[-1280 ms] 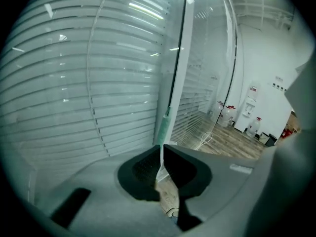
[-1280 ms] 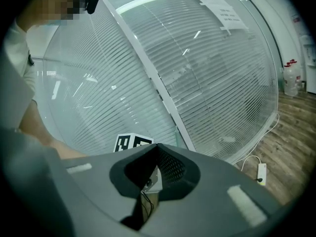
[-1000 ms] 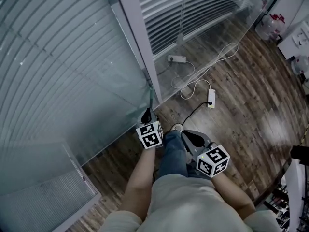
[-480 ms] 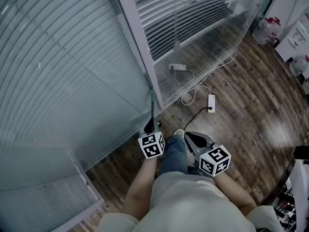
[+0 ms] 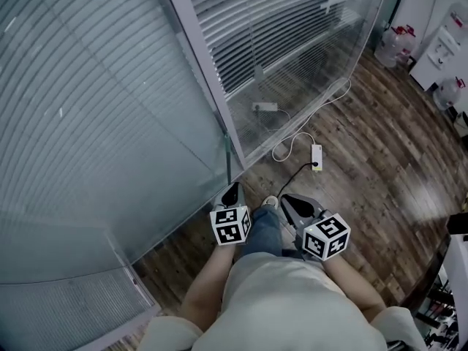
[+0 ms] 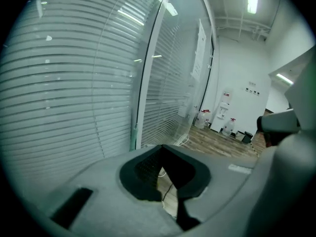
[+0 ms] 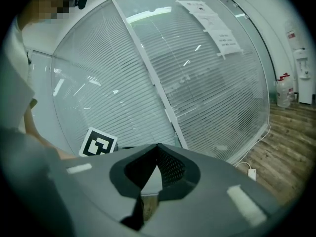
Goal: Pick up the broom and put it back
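A thin green broom handle (image 5: 229, 168) leans upright against the white pillar of the glass wall; in the left gripper view the handle (image 6: 133, 138) shows beside that pillar's foot. My left gripper (image 5: 232, 191) hangs just below the handle in the head view, apart from it, jaws shut and empty. My right gripper (image 5: 291, 202) is beside it over the person's leg, jaws closed tip to tip with nothing between them. The broom's head is hidden.
Glass walls with blinds fill the left and back. A white power strip (image 5: 316, 154) and looped cable (image 5: 292, 141) lie on the wooden floor (image 5: 365, 167); another strip (image 5: 265, 107) lies behind the glass. Water bottles (image 5: 391, 46) stand at the far right.
Both grippers have risen a little and the head view has tipped up to show more floor. The green handle stays leaning at the pillar. Both jaws remain shut.
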`<state>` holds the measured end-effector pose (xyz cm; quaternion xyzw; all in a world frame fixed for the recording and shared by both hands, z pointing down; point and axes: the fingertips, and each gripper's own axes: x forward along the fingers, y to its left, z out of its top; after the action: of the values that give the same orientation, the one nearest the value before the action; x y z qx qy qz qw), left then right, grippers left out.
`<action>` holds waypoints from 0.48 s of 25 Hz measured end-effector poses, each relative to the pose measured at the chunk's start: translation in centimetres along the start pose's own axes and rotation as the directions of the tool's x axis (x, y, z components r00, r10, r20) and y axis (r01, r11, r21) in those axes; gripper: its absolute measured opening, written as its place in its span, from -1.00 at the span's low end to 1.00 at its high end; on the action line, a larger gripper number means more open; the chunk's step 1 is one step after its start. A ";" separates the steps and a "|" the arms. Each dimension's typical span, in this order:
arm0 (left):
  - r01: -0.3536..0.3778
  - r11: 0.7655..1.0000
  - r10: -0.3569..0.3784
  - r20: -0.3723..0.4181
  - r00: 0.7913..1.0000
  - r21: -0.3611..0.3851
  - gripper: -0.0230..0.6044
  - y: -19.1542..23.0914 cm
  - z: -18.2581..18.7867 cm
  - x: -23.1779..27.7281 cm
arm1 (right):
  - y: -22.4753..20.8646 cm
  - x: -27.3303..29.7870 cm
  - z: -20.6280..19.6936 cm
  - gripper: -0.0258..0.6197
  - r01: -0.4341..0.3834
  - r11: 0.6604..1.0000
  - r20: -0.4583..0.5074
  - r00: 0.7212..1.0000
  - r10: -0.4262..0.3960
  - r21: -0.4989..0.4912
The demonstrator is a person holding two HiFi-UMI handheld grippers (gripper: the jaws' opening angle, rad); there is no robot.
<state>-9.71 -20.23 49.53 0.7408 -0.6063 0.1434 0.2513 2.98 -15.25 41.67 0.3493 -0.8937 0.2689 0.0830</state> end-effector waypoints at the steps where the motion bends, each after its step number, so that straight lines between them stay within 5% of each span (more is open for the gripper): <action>1: 0.016 1.000 -0.016 0.005 1.000 0.005 -0.93 -0.7 0.2 -0.5 | 0.1 -0.5 0.1 -0.90 0.004 1.000 0.008 1.000 -0.004 -0.001; 12: 0.145 0.989 -0.145 0.016 0.989 0.015 -0.93 -6.1 0.7 -5.5 | 1.6 -5.1 0.0 -0.90 0.052 0.999 0.075 0.996 -0.053 0.005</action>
<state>-5.05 -15.17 44.89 0.7857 -0.5519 0.1226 0.2510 5.68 -11.30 39.32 0.3827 -0.8863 0.2547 0.0556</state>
